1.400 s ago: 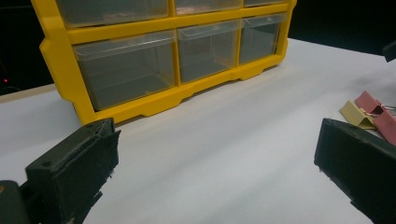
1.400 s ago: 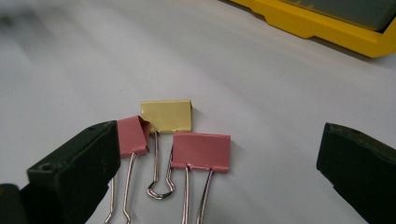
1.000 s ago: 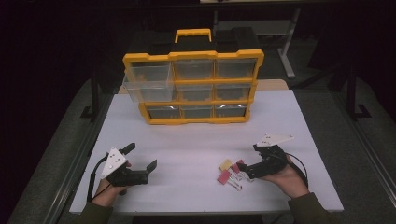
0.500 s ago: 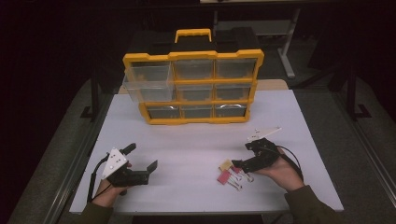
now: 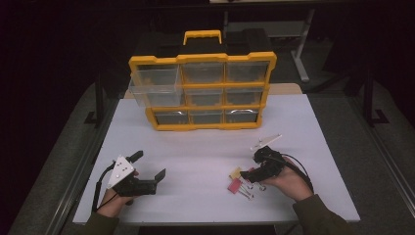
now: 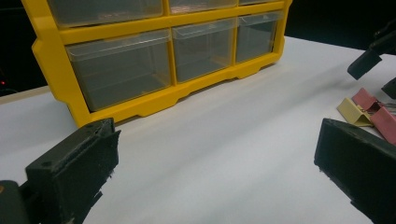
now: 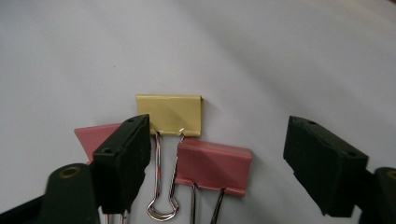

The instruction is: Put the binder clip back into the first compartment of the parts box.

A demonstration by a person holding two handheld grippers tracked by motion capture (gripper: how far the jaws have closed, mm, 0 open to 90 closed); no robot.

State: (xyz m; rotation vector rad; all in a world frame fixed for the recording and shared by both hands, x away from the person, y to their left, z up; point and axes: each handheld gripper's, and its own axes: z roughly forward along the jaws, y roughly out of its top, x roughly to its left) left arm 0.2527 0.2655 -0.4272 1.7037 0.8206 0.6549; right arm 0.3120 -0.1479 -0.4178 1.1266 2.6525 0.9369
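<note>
The right tongs (image 7: 215,163) are hovering over three binder clips on the white table (image 5: 205,147), jaws still apart but just closing, the near pink clip (image 7: 212,165) lying between them untouched, yellow clip (image 7: 170,114) beyond; the left tongs (image 5: 149,169) are resting spread wide, gripping nothing.

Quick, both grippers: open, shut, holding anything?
Left gripper: open, holding nothing, above the table.
Right gripper: open, jaws just been closing around the pink binder clip, pads not touching it.
</note>
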